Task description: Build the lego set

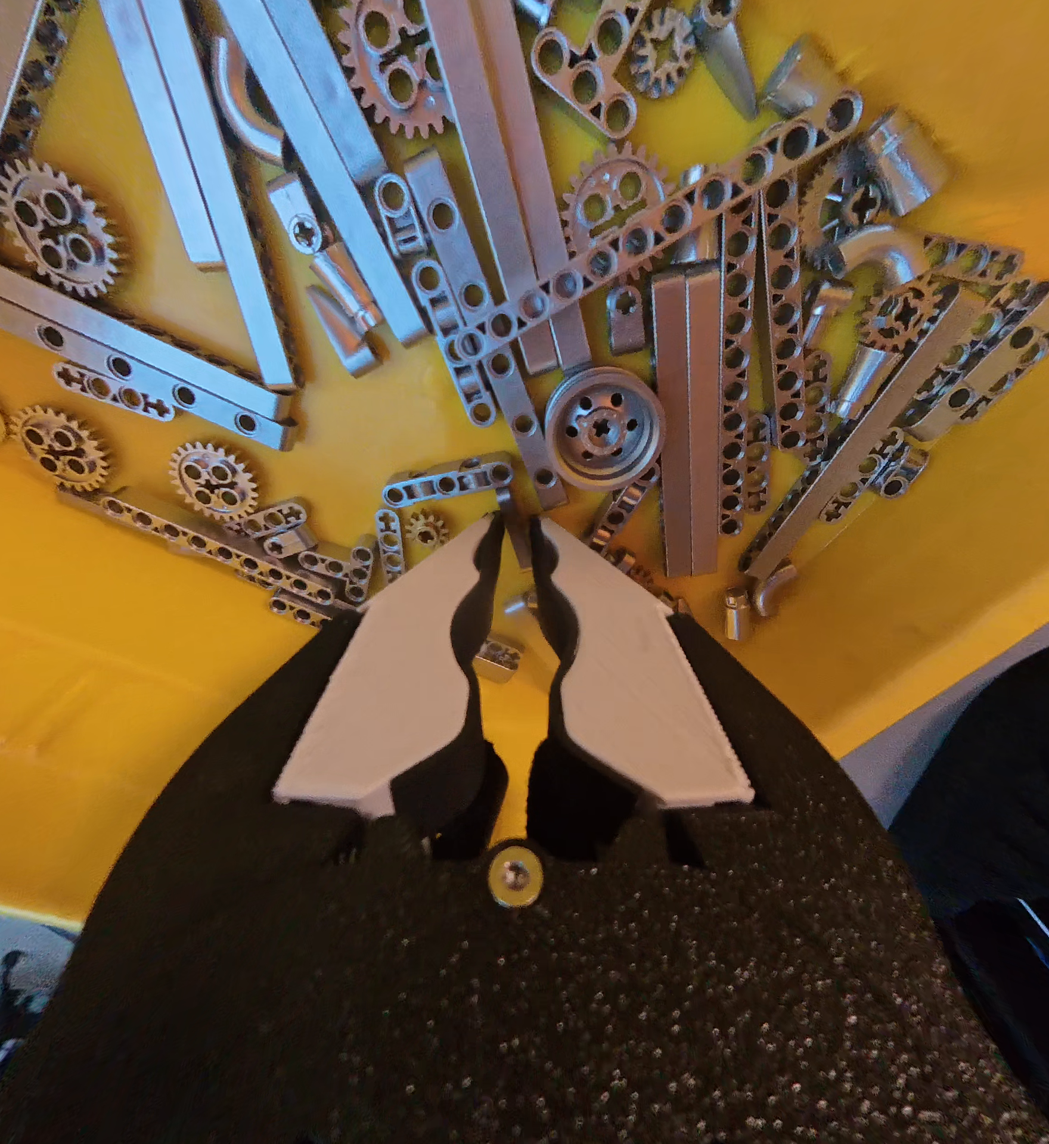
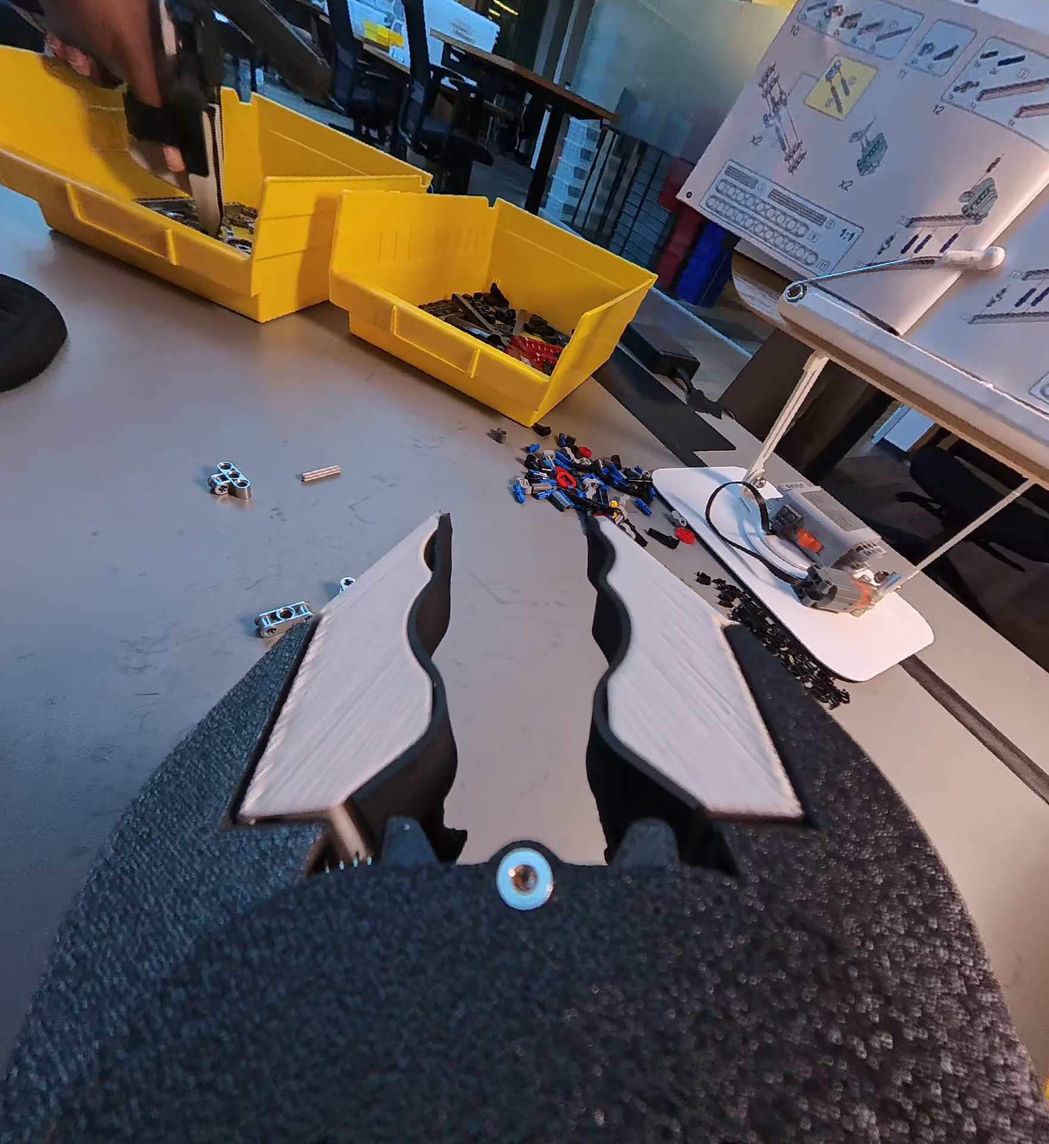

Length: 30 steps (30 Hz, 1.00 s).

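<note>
The left gripper (image 1: 516,526), jaws narrow, pinches a grey angled liftarm (image 1: 448,483) inside the yellow bin (image 1: 138,650); at 1 o'clock lies a wheel hub (image 1: 602,427). Keep the grip square. The right gripper (image 2: 519,526) hangs wide and empty over the bench (image 2: 138,557).

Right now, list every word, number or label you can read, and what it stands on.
I do not copy writing; here is where it stands.
Instruction sheet on the stand: print beside the diagrams.
Grey box with a cable: small label, blurred.
Silver parts, including the angled beam in the left gripper: none.
</note>
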Tool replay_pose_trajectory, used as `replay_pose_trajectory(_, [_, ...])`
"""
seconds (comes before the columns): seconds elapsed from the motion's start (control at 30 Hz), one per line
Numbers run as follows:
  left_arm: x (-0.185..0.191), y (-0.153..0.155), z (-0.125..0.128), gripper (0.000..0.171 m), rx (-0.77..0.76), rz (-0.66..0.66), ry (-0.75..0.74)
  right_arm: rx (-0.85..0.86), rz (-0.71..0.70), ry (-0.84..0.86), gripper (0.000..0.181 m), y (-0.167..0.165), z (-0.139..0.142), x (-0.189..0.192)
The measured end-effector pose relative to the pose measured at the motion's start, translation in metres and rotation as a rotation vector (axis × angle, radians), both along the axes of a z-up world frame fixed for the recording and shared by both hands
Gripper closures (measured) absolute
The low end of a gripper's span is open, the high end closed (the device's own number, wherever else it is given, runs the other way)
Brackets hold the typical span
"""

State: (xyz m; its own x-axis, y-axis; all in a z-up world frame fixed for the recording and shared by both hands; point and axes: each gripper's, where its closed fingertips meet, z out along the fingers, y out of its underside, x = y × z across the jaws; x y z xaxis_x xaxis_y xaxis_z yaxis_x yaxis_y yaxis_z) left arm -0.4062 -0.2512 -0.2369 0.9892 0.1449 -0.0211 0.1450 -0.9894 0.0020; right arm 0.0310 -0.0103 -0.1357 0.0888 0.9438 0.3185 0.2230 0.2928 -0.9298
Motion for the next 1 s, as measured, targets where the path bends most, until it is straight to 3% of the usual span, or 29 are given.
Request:
replay_pose_trajectory(0.17, [-0.001,-0.001,0.004,0.169,0.002,-0.110,0.122,0.014,0.002,0.000,0.140,-0.002,0.002,0.000])
replay_pose_trajectory(0.27, [0.007,0.018,0.037,0.169,0.170,-0.114,0.155,0.033,-0.001,0.003,0.140,-0.003,0.004,0.001])
replay_pose_trajectory(0.4, [0.093,0.065,0.107,0.169,0.494,-0.343,0.117,0.023,-0.014,0.006,0.140,0.001,0.003,0.001])
replay_pose_trajectory(0.47, [0.154,0.083,0.121,0.169,0.584,-0.509,0.095,0.014,-0.016,0.010,0.139,0.002,0.002,0.001])
replay_pose_trajectory(0.57, [0.239,0.104,0.108,0.168,0.660,-0.692,0.014,0.007,-0.010,0.015,0.137,0.001,0.003,0.001])
replay_pose_trajectory(0.7, [0.321,0.134,0.068,0.169,0.694,-0.802,-0.154,0.011,-0.006,0.015,0.135,0.002,0.003,0.002])
replay_pose_trajectory(0.87, [0.372,0.166,0.028,0.168,0.642,-0.877,-0.226,0.025,0.007,0.012,0.134,0.003,0.005,0.006])
replay_pose_trajectory(1.0, [0.384,0.172,0.009,0.165,0.570,-0.902,-0.234,0.039,0.006,-0.004,0.134,0.004,0.004,0.007])
